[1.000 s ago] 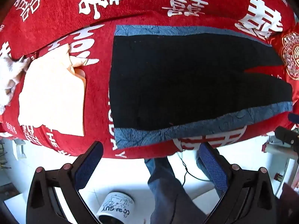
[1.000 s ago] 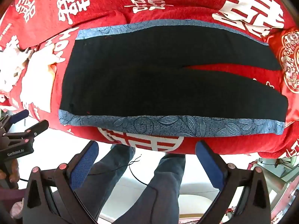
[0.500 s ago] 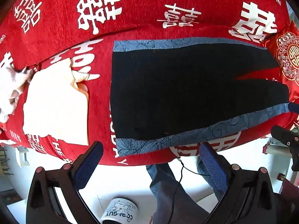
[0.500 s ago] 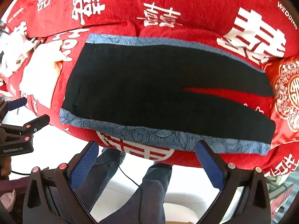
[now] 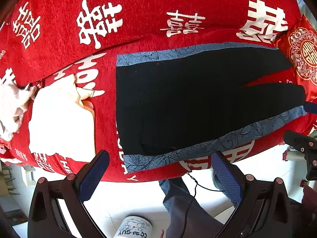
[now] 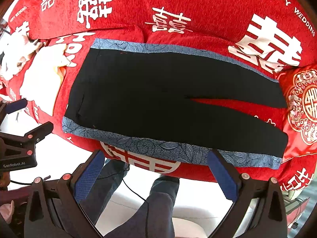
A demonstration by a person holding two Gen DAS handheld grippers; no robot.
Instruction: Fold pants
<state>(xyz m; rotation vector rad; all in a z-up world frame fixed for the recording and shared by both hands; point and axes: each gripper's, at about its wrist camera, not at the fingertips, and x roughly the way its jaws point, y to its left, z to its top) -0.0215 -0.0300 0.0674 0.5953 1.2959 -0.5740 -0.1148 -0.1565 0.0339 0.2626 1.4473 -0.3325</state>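
Red cushion cover with white characters fills the view. Black pants with blue patterned side stripes lie flat ahead of both tools. Left gripper and right gripper: jaws spread, holding nothing. Cream cloth beyond the left fingertip.

Home living room, red wedding-print sofa, tiled floor

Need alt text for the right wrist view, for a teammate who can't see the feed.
Black pants with blue patterned side stripes lie spread flat on a red sofa printed with white characters, waistband to the left and the two legs parted to the right. The open right gripper hovers empty near the sofa's front edge, not touching the pants; the left gripper shows at the left edge.
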